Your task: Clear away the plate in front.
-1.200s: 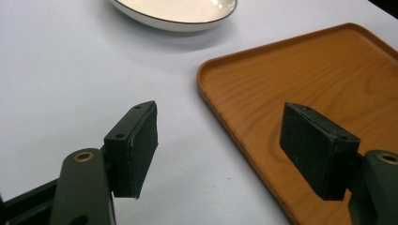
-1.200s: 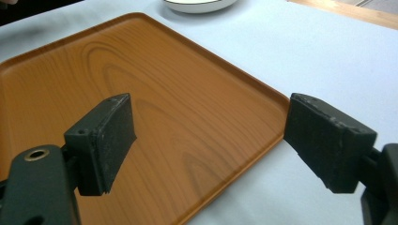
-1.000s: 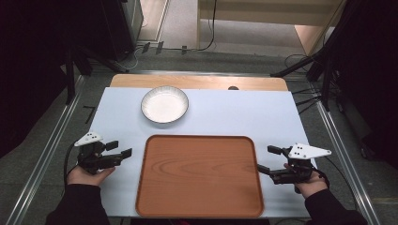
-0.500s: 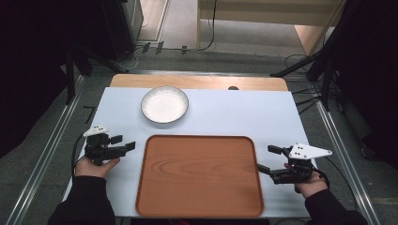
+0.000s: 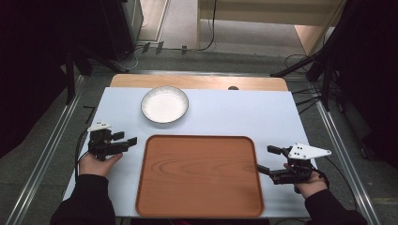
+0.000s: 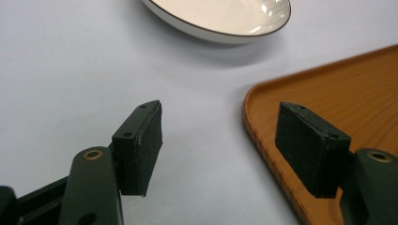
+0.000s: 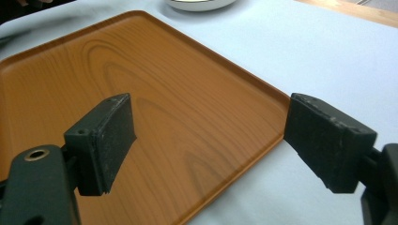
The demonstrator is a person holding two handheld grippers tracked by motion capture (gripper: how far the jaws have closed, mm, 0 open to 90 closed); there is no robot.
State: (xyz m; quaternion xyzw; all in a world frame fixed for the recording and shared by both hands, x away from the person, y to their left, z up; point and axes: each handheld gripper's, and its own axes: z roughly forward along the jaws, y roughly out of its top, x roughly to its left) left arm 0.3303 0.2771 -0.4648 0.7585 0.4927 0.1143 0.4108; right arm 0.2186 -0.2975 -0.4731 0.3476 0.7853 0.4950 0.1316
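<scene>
We look down on a pale blue table top [image 5: 244, 117] with a strip of bare wood along its far edge. On it, nearest to us and in the middle, lies the wooden tray [image 5: 199, 176], a rounded rectangle with a low raised rim and nothing in it. Beyond the tray's far left corner, well apart from it, sits the white bowl [image 5: 164, 104], round and shallow with a thin dark rim.

At the tray's left edge we hold the left gripper [image 5: 124, 140], its jaws pointing toward the tray's far left corner. In the left gripper view the left gripper [image 6: 220, 147] has one jaw over the blue surface and the other over the tray's rim [image 6: 256, 126], with the corner of the tray between them. The jaws stand wide and have just been closing a little; the pads press on nothing, and the tray's edge lies between them untouched as far as we can tell. The bowl [image 6: 225, 18] shows beyond, at the top of that view.

At the tray's right edge we hold the right gripper [image 5: 266, 160], its jaws aimed at the rim. In the right gripper view the right gripper [image 7: 211, 140] is spread wide, one jaw above the tray's wood [image 7: 117, 79] and the other above the blue table, straddling the edge and gripping nothing.
</scene>
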